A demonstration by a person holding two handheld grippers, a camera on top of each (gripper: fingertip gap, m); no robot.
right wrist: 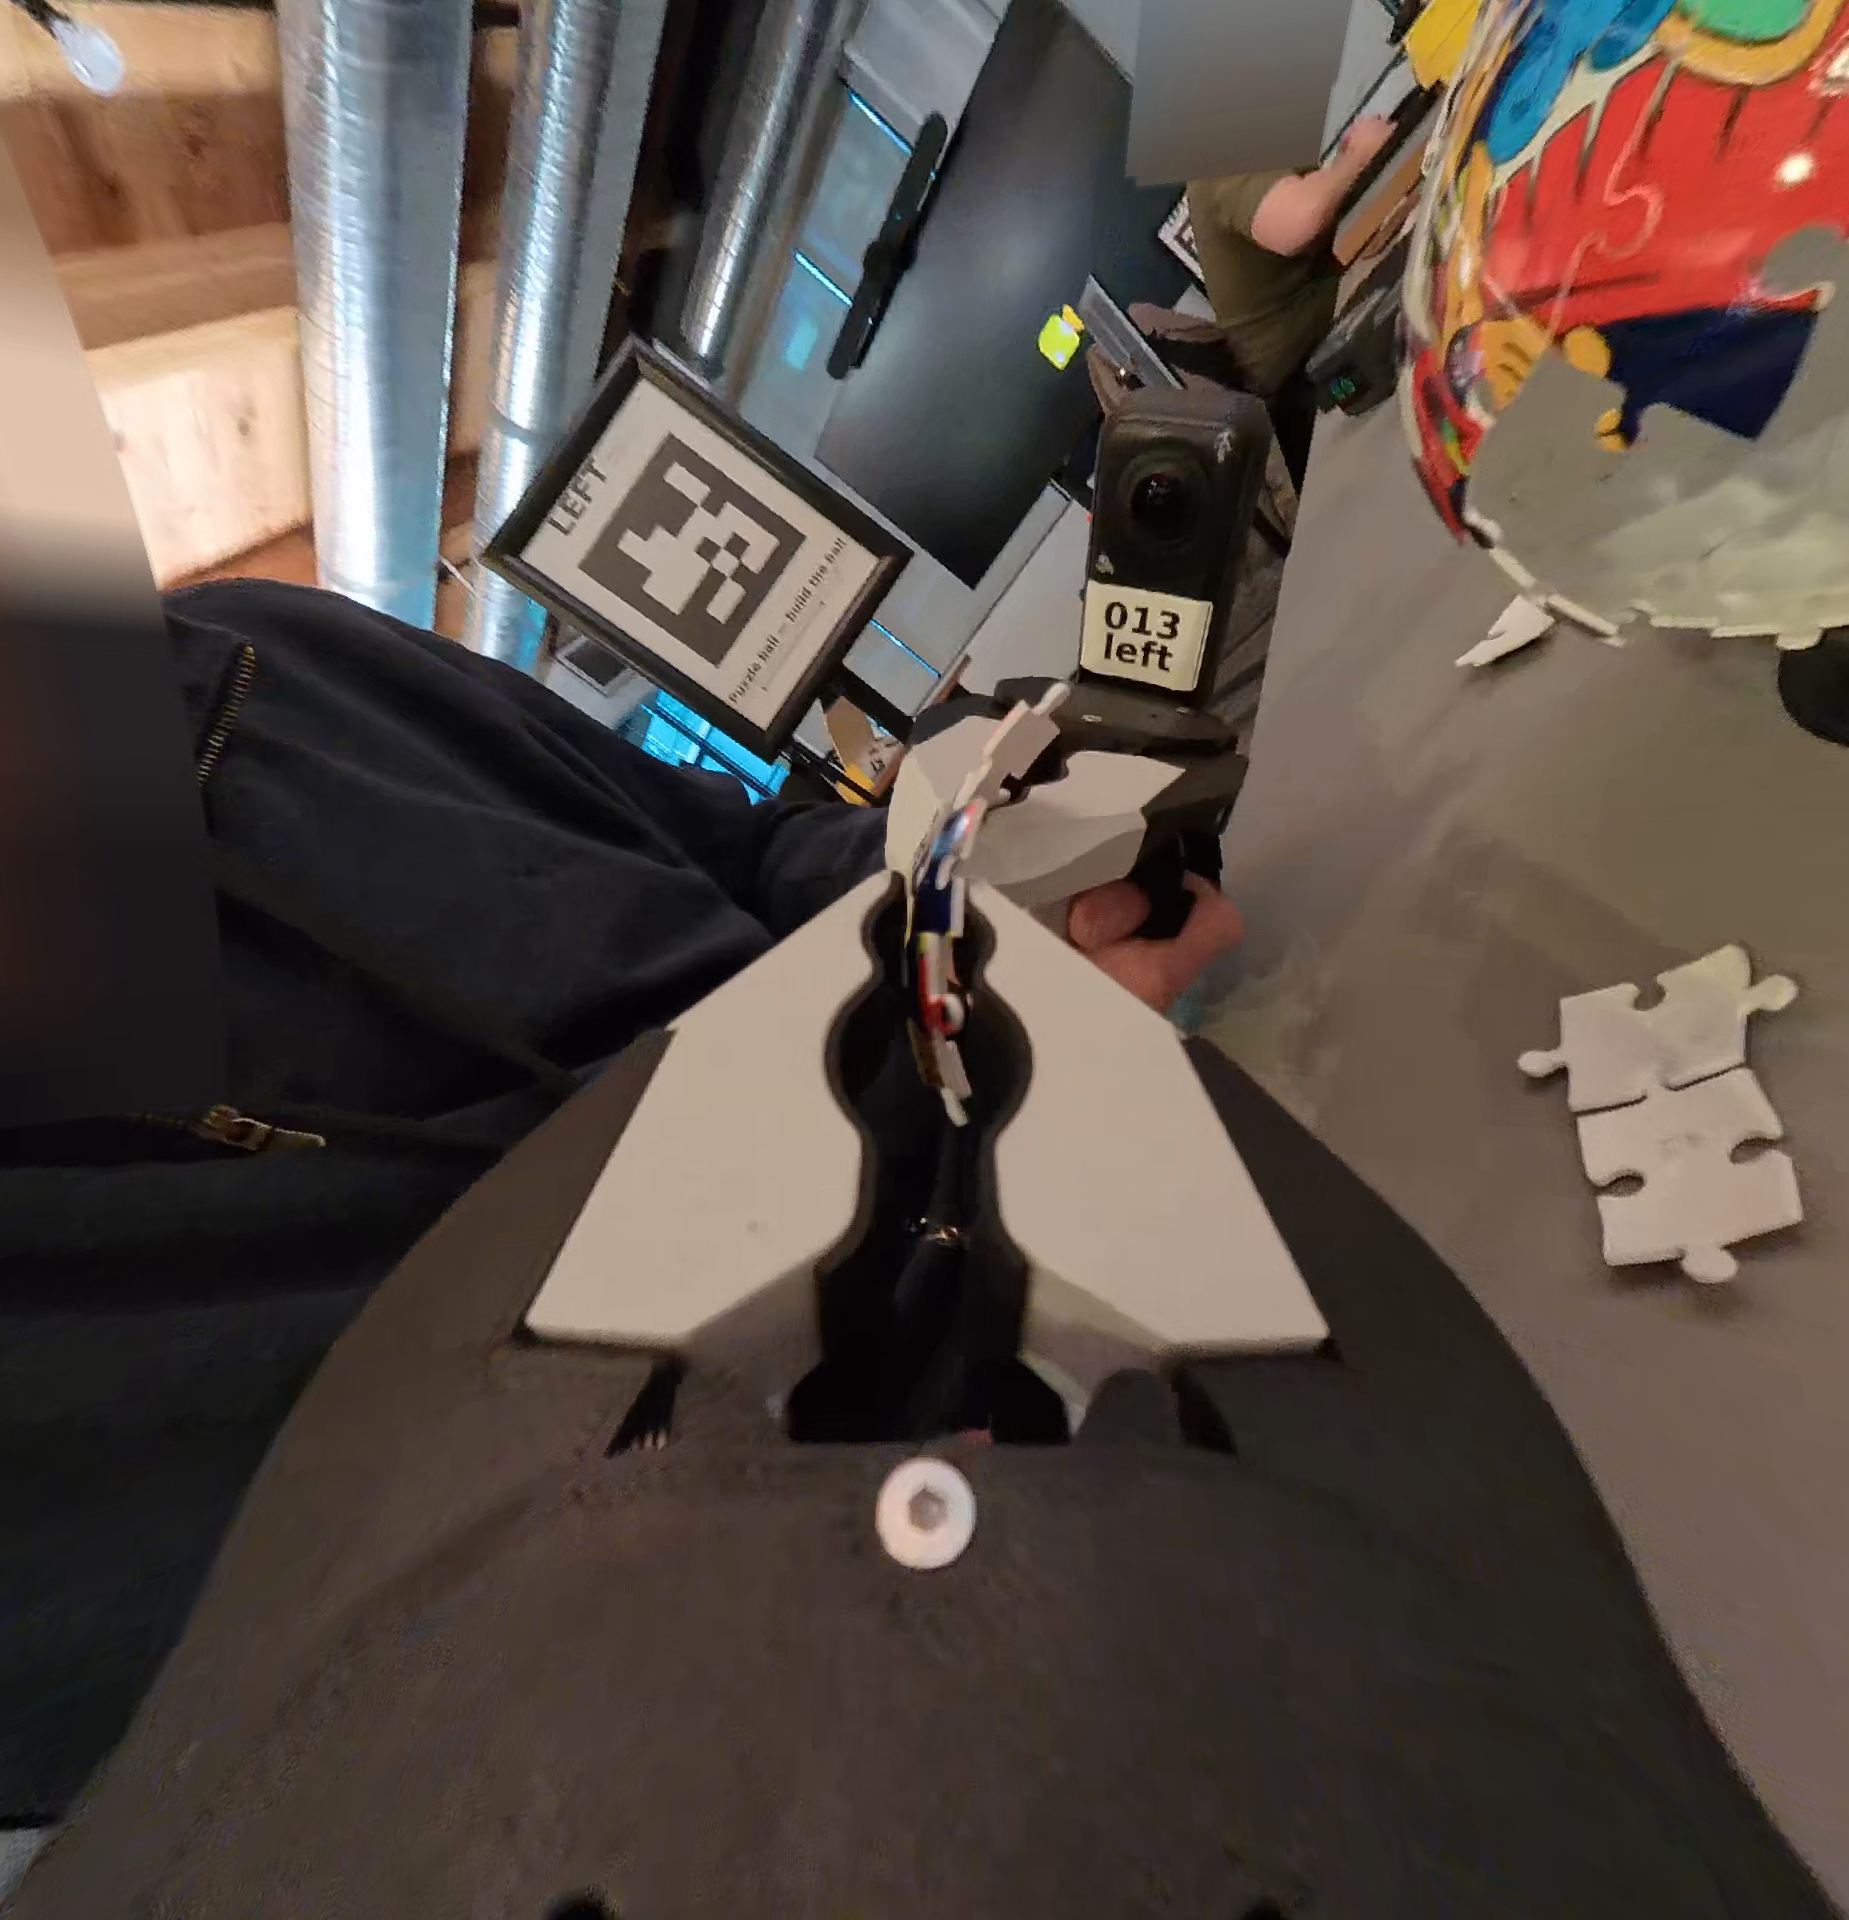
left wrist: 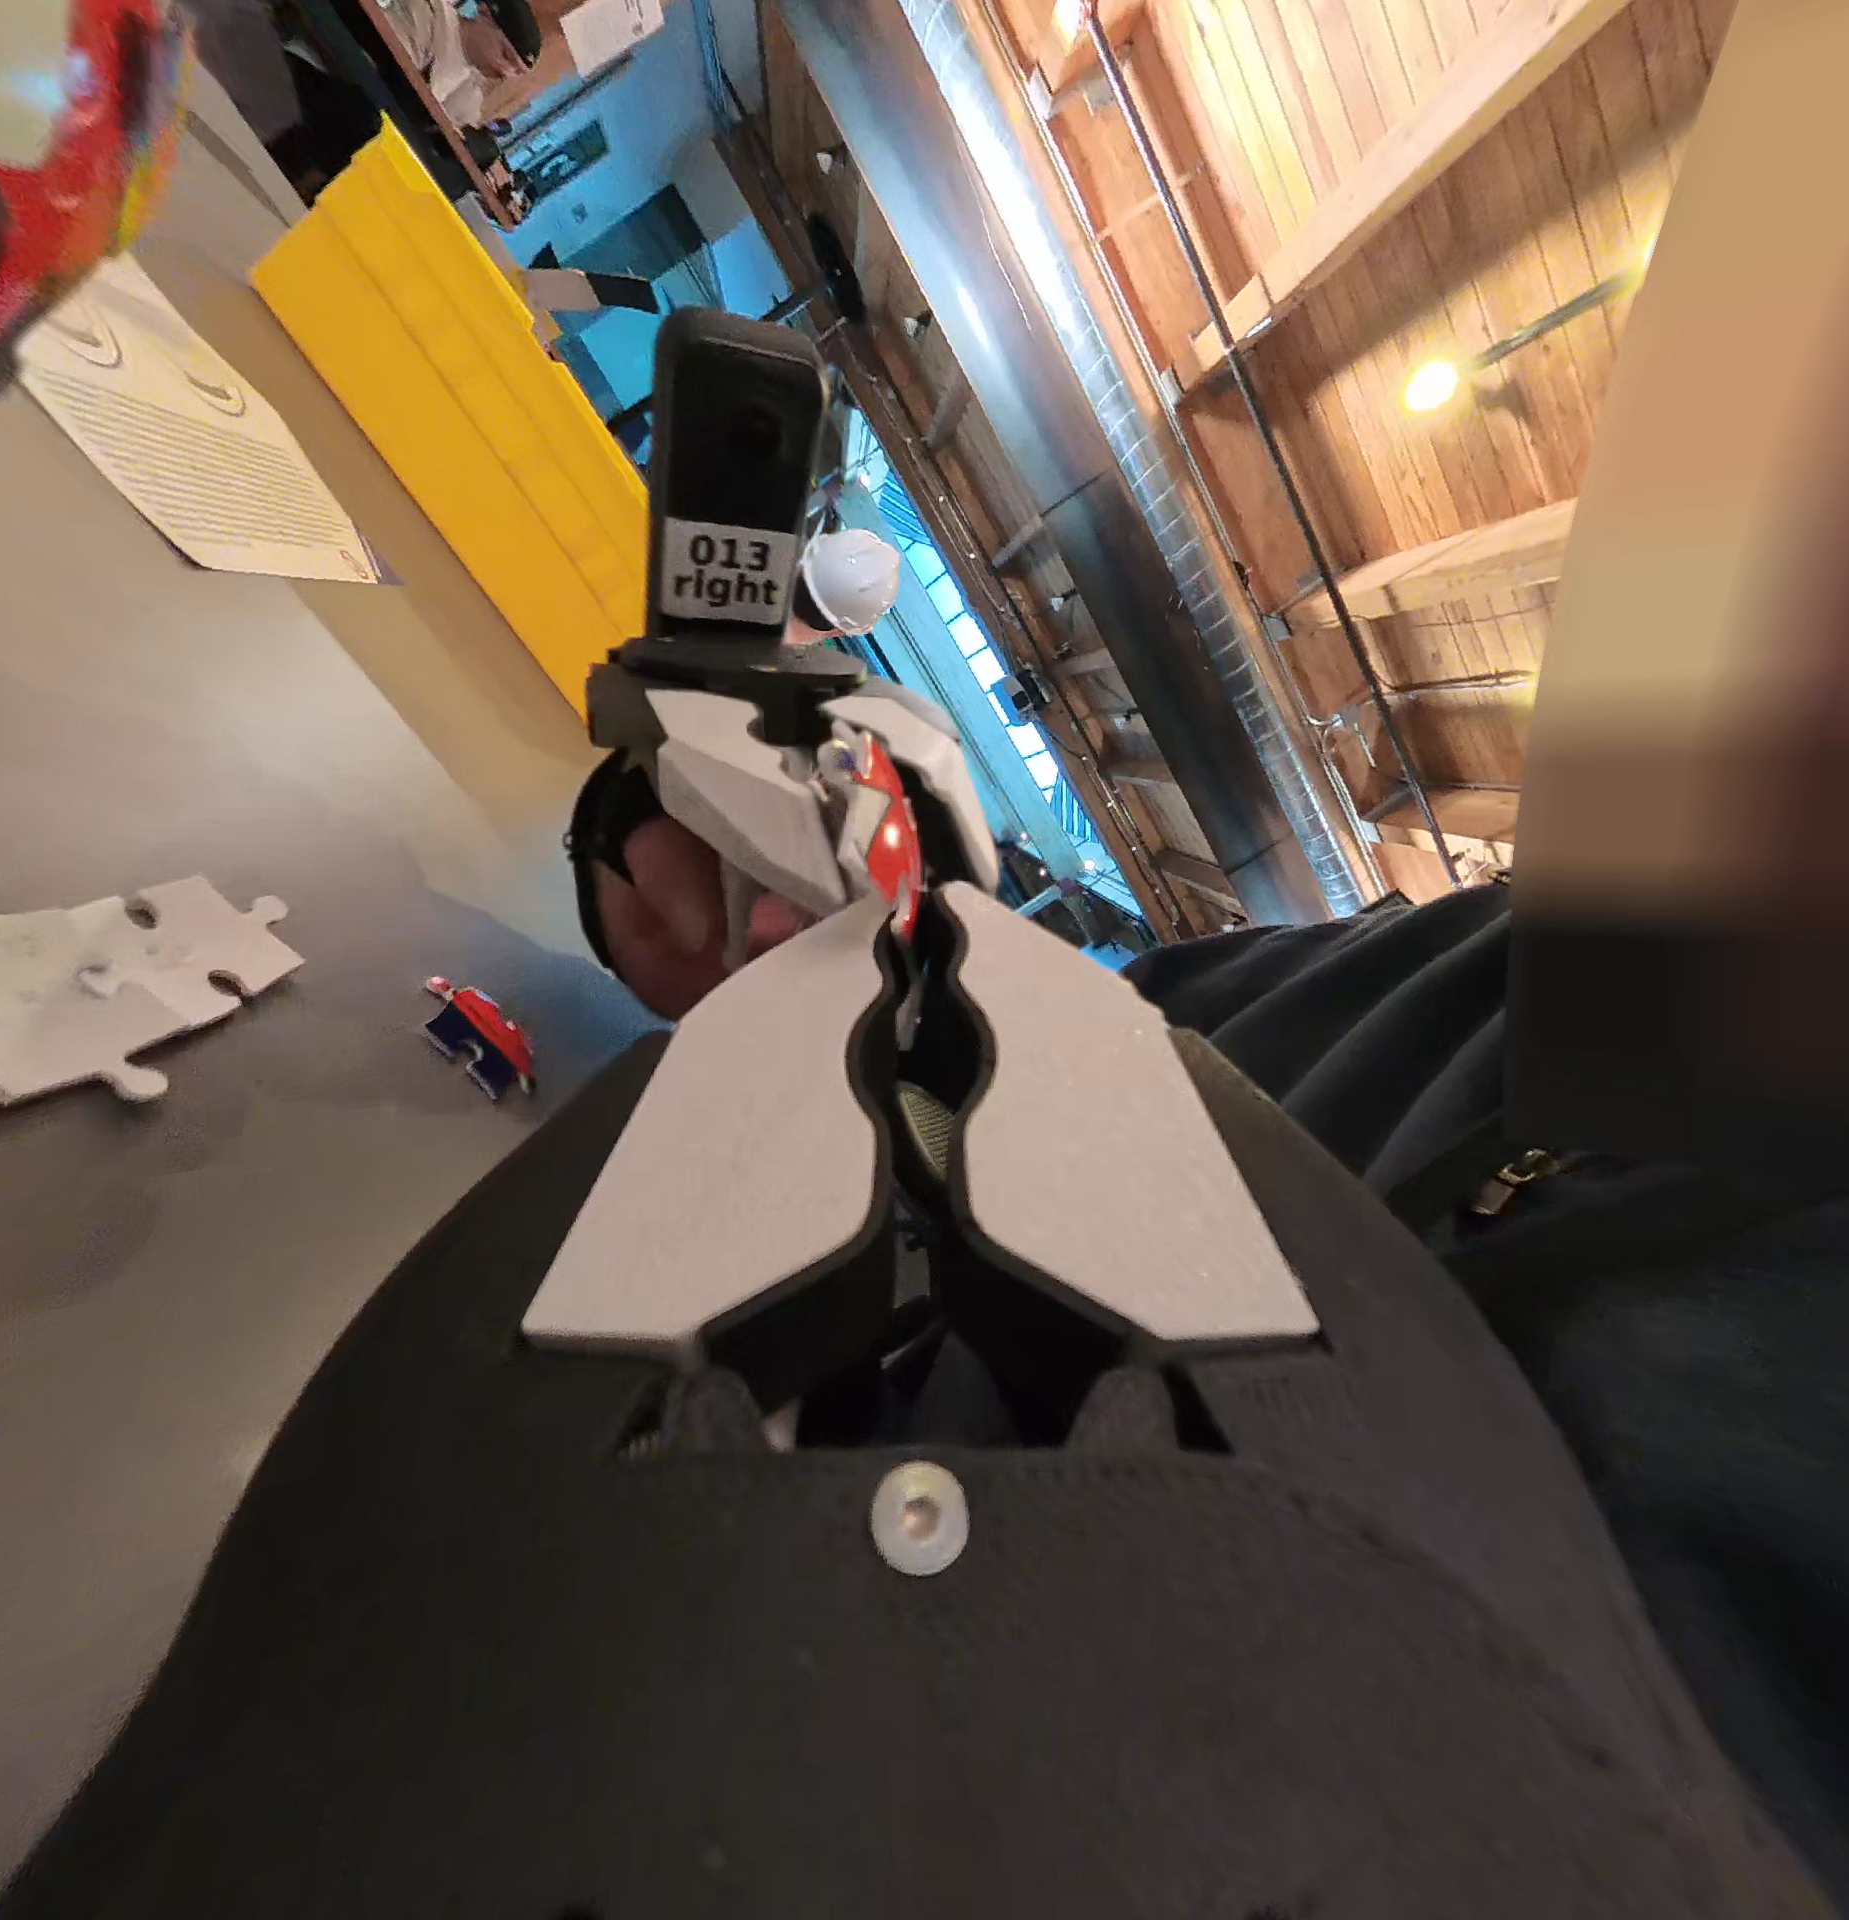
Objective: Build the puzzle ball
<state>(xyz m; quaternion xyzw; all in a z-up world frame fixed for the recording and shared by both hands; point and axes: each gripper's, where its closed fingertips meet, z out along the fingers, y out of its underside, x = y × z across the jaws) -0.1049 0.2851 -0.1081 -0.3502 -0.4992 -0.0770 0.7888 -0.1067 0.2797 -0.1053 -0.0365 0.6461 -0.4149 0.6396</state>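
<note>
We have both grippers up off the table, nose to nose. Our left gripper (left wrist: 920, 935), grey-fingered on a black body, is closed on a thin cardboard puzzle piece; from its own camera we only catch a red-and-white edge (left wrist: 907, 920) poking out at the fingertips. Facing it, our right gripper (right wrist: 935, 914) is likewise clamped, its grey fingers pinching a second red, white and blue puzzle piece (right wrist: 935, 997) that runs edge-on down the gap between them. The two pieces meet right where the tips come together, touching or nearly so; whether the tabs are locked, we cannot tell.

Over on the grey tabletop (right wrist: 1471, 831), the partly built puzzle ball (right wrist: 1647, 312), printed in red, blue and yellow with its grey cardboard inside showing through the open part, sits well apart from the grippers. Two joined pieces lying white side up (right wrist: 1668, 1122) rest flat on the table between the ball and our right gripper. In the left view one small loose red and blue piece (left wrist: 484, 1034) lies alone beside that white pair. Farther back we see a printed paper sheet (left wrist: 193, 436) and a yellow plastic bin (left wrist: 452, 395).
</note>
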